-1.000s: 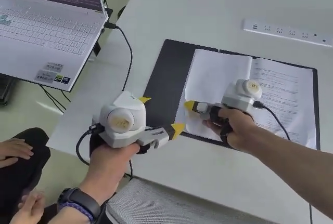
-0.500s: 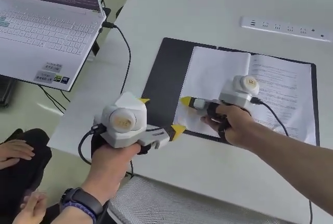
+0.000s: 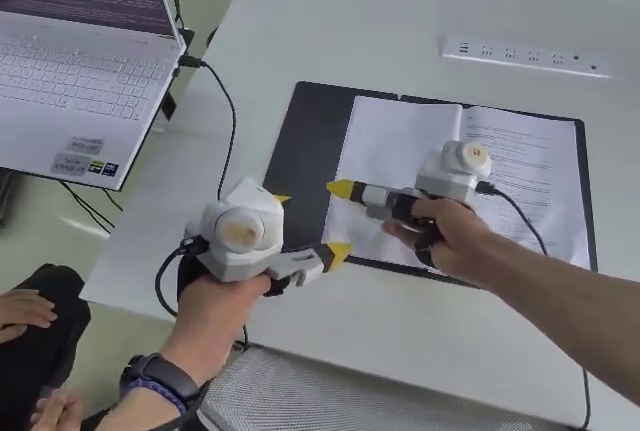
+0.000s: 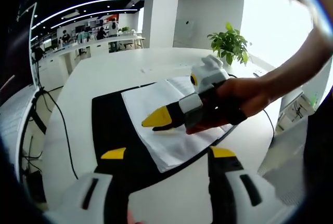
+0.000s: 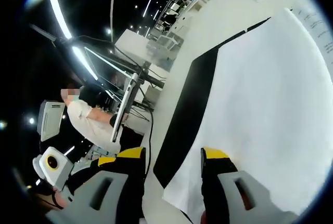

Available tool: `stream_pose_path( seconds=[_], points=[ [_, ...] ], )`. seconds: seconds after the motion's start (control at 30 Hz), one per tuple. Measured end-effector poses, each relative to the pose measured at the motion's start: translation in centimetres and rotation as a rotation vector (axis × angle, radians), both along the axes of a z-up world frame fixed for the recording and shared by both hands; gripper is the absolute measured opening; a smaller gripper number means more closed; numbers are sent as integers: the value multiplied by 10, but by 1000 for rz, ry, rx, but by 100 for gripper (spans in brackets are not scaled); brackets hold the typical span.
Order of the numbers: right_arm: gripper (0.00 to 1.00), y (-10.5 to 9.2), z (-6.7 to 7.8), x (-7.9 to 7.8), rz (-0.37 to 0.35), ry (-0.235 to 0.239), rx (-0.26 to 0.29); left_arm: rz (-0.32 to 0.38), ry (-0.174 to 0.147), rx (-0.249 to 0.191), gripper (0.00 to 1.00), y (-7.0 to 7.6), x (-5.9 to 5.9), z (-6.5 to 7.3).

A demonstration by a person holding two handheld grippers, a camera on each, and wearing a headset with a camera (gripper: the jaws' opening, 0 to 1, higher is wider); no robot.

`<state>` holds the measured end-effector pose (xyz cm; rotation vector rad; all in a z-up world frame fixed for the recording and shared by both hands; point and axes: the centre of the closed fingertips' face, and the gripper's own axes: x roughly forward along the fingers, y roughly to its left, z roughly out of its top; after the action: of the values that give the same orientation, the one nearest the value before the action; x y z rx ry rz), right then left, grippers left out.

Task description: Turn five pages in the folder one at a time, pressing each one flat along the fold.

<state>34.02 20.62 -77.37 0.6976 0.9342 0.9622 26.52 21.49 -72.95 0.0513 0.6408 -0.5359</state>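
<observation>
A black folder [image 3: 305, 141] lies open on the white table. A blank white page [image 3: 400, 141] rests on its left half and a printed page [image 3: 530, 181] on its right half. My right gripper [image 3: 340, 189] hovers over the blank page's lower left area, pointing left. In its own view the right gripper [image 5: 167, 154] is open, with the page's [image 5: 260, 104] corner below the right jaw. Whether it touches the paper I cannot tell. My left gripper [image 3: 310, 221] is open off the folder's near left corner, over bare table. From there the left gripper [image 4: 167, 154] faces the right gripper [image 4: 156, 120].
An open laptop [image 3: 70, 61] sits at the left on a lower surface, with a black cable [image 3: 225, 121] running along the table edge. A white power strip [image 3: 525, 56] lies beyond the folder. A mesh chair back [image 3: 300, 391] is below the near edge.
The head view has shifted a little. My right gripper has crept slightly farther up the blank page's left side. The left gripper has stayed about where it was.
</observation>
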Motion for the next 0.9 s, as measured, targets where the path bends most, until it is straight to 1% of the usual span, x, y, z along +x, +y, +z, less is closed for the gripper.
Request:
stream_pose_path(
  seconds=[0.03, 0.13, 0.2, 0.27, 0.37, 0.4, 0.43, 0.47, 0.5, 0.57, 0.6, 0.73, 0.83, 0.9],
  points=[
    [41, -3, 5, 2, -3, -16, 6, -11, -3, 4, 58, -1, 2, 0],
    [42, -17, 17, 11, -27, -48, 10, -26, -4, -3, 53, -5, 9, -1],
    [42, -25, 22, 15, -38, -65, 11, -33, -6, 0, 49, -7, 12, -2],
    [42, -34, 27, 20, -49, -79, 17, -50, -1, -1, 48, -12, 16, -3],
    [42, -46, 34, 23, -68, -98, 16, -69, -3, 16, 42, -15, 19, -6],
    [42, -52, 36, 23, -74, -106, 16, -72, -2, 21, 40, -14, 21, -8],
    [42, -55, 40, 20, -78, -110, 14, -76, 2, 23, 39, -14, 24, -11],
    [41, -58, 41, 19, -81, -113, 13, -79, 7, 22, 39, -15, 24, -12],
    [42, -60, 44, 17, -83, -119, 11, -83, 17, 25, 38, -16, 25, -16],
    [41, -67, 46, 15, -92, -121, 9, -92, 27, 43, 35, -16, 27, -24],
    [41, -70, 47, 14, -98, -121, 9, -99, 31, 41, 33, -17, 27, -26],
    [39, -80, 49, 10, -113, -116, 6, -126, 49, 61, 28, -21, 26, -38],
    [39, -87, 50, 7, -126, -110, 7, -127, 67, 55, 23, -22, 27, -47],
    [38, -92, 50, 5, -135, -107, 8, -127, 73, 59, 20, -22, 26, -51]
  ],
)
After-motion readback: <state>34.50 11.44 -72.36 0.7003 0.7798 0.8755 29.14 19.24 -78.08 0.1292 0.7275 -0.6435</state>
